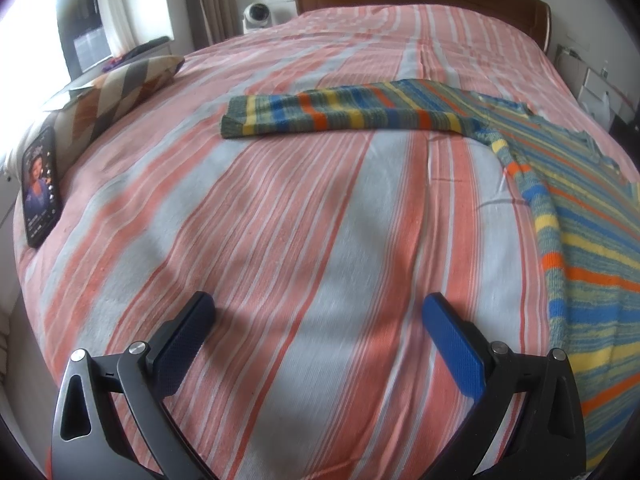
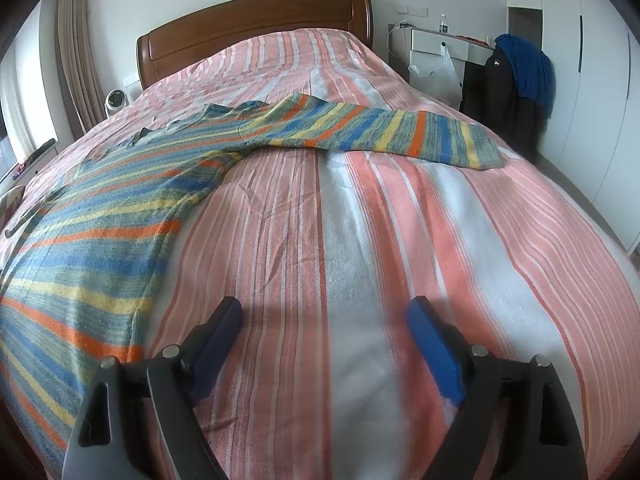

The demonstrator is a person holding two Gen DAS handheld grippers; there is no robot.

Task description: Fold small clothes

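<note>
A knitted sweater [image 1: 592, 216] striped in blue, yellow, orange and green lies flat on the bed, its body at the right of the left wrist view. One sleeve [image 1: 340, 114] stretches out to the left across the bed. In the right wrist view the sweater [image 2: 92, 240] fills the left side and its other sleeve [image 2: 384, 132] runs out to the right. My left gripper [image 1: 318, 312] hovers open over bare bedspread, left of the sweater's edge. My right gripper [image 2: 324, 316] is open too, over bedspread just right of the sweater's side edge. Neither holds anything.
The bed carries a pink and grey striped bedspread [image 1: 280, 220] with a wooden headboard [image 2: 256, 24]. A phone [image 1: 40, 192] and a patterned pillow [image 1: 120, 92] lie at the bed's left edge. A chair draped with dark and blue clothes [image 2: 516, 80] stands to the right.
</note>
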